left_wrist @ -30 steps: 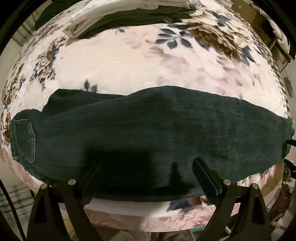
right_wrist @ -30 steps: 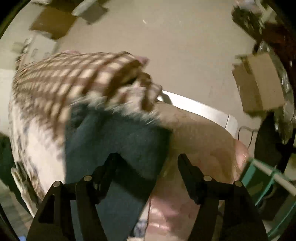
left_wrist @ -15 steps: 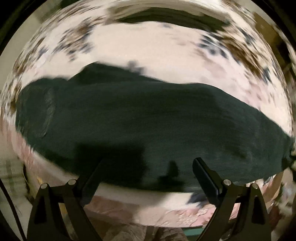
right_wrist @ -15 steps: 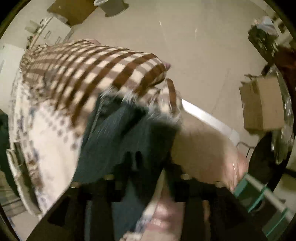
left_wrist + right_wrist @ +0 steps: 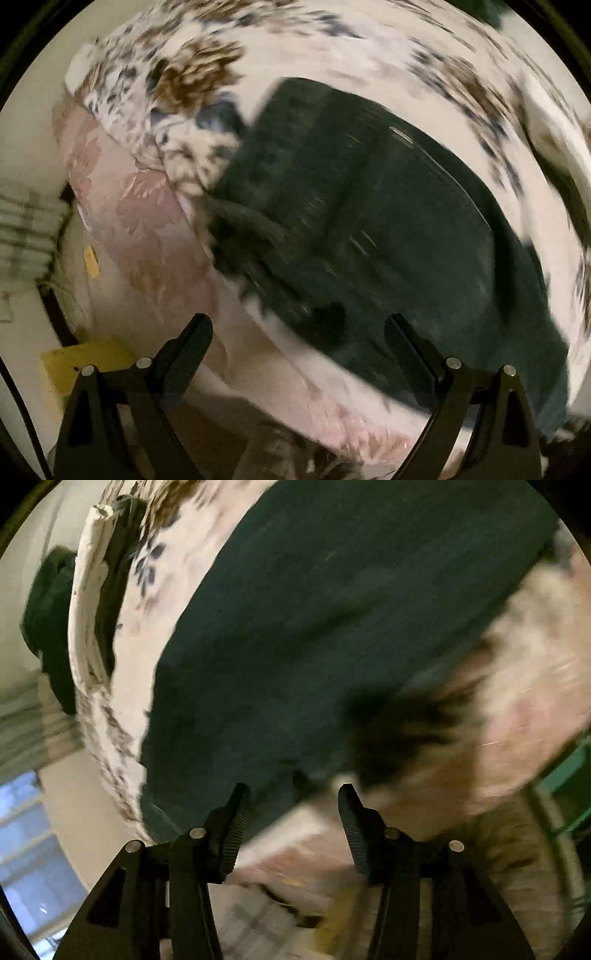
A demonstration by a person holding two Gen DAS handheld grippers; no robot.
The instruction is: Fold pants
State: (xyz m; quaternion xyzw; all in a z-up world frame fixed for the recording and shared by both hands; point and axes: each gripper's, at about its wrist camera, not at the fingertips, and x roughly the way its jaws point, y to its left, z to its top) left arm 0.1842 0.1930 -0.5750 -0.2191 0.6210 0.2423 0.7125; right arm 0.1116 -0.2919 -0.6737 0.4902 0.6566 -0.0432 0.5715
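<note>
Dark green pants (image 5: 388, 236) lie flat on a floral bedspread (image 5: 332, 48), with one end near the bed's edge. My left gripper (image 5: 297, 328) is open and empty, above the near edge of the pants. In the right wrist view the pants (image 5: 332, 609) fill the upper middle. My right gripper (image 5: 293, 801) is open and empty just over the pants' near edge. Both views are motion-blurred.
A stack of folded white and dark clothes (image 5: 96, 602) lies on the bed beyond the pants. The pink mattress side (image 5: 147, 229) drops to the floor at the left. A yellow box (image 5: 81, 365) sits on the floor by the left gripper.
The left view swung left toward one end of the pants. The right gripper was shut on the pant fabric half a second ago; now it is open and over the laid-out pants.
</note>
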